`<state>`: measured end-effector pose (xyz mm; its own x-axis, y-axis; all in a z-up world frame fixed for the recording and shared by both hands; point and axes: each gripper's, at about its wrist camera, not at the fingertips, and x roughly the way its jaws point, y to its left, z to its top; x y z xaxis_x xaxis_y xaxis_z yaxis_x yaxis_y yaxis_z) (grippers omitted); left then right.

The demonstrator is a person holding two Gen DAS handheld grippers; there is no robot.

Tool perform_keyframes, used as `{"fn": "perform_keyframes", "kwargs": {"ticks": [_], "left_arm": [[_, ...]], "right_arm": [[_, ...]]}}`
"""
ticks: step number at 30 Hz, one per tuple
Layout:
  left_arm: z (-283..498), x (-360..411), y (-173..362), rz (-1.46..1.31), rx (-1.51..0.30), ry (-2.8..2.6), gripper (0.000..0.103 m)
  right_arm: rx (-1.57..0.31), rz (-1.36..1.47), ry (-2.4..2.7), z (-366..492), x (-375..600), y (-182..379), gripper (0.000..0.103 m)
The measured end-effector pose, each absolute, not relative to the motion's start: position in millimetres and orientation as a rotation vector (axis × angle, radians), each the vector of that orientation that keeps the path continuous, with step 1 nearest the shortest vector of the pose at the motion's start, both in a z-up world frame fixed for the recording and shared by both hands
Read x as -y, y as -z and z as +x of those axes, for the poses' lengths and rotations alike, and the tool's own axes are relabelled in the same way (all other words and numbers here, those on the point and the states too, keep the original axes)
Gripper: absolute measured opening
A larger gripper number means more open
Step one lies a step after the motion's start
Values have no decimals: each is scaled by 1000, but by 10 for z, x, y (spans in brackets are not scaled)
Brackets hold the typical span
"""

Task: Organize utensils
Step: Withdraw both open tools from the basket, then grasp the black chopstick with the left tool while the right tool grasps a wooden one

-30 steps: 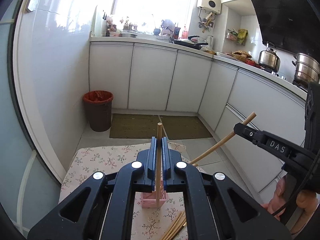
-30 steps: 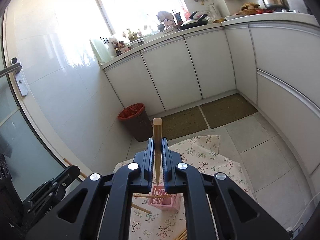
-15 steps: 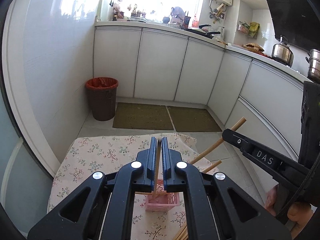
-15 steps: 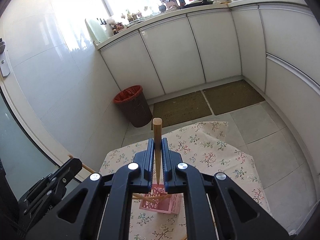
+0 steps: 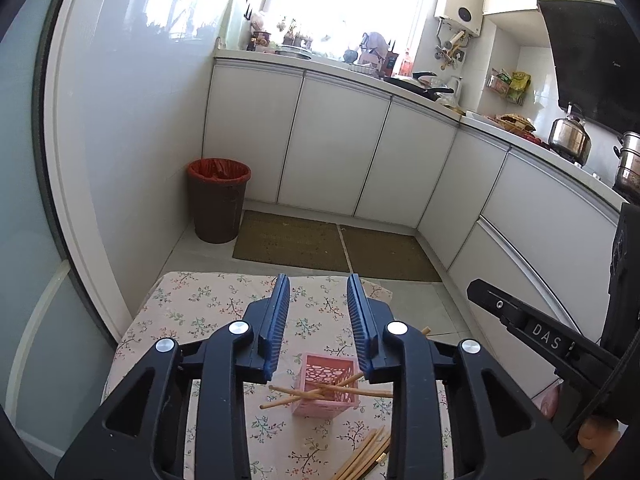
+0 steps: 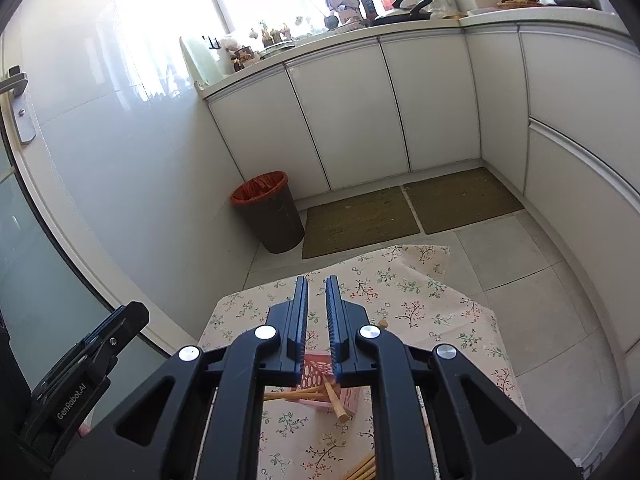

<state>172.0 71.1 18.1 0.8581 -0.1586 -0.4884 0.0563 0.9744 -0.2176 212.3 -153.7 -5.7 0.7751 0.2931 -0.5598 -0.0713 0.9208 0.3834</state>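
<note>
A pink perforated holder (image 5: 326, 390) stands on the floral tablecloth (image 5: 200, 312), with several wooden chopsticks (image 5: 316, 392) lying crossed in and over it. My left gripper (image 5: 318, 292) is open and empty above the holder. My right gripper (image 6: 316, 292) is open with a narrow gap and empty, also above the holder (image 6: 316, 372), where chopsticks (image 6: 334, 400) lean out. It also shows in the left wrist view (image 5: 532, 328). A loose bundle of chopsticks (image 5: 364, 458) lies on the cloth near the front.
A brown bin (image 5: 218, 200) with a red liner stands by the wall. White cabinets (image 5: 332, 148) and two floor mats (image 5: 292, 242) lie beyond the table. The table's far edge (image 6: 360, 264) is close ahead.
Both grippers held a chopstick upright over the holder, then opened. The chopsticks have dropped into the pink holder and lean across it.
</note>
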Motion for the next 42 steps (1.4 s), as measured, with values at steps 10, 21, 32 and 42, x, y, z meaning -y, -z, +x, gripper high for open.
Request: {"fn": "perform_keyframes", "kwargs": {"ticks": [10, 21, 32, 42], "left_arm": [[1273, -563, -139, -157, -538, 114, 85], [1229, -383, 716, -71, -804, 92, 96], [1757, 612, 1891, -14, -1298, 553, 60], [2156, 968, 2403, -19, -1393, 570, 45]], "right_arm": [[-626, 380, -48, 1534, 1866, 124, 93], [-919, 510, 127, 924, 2654, 1211, 95], [-1277, 902, 91, 420, 3115, 2438, 95], [-1371, 929, 51, 461, 3114, 2771, 95]]}}
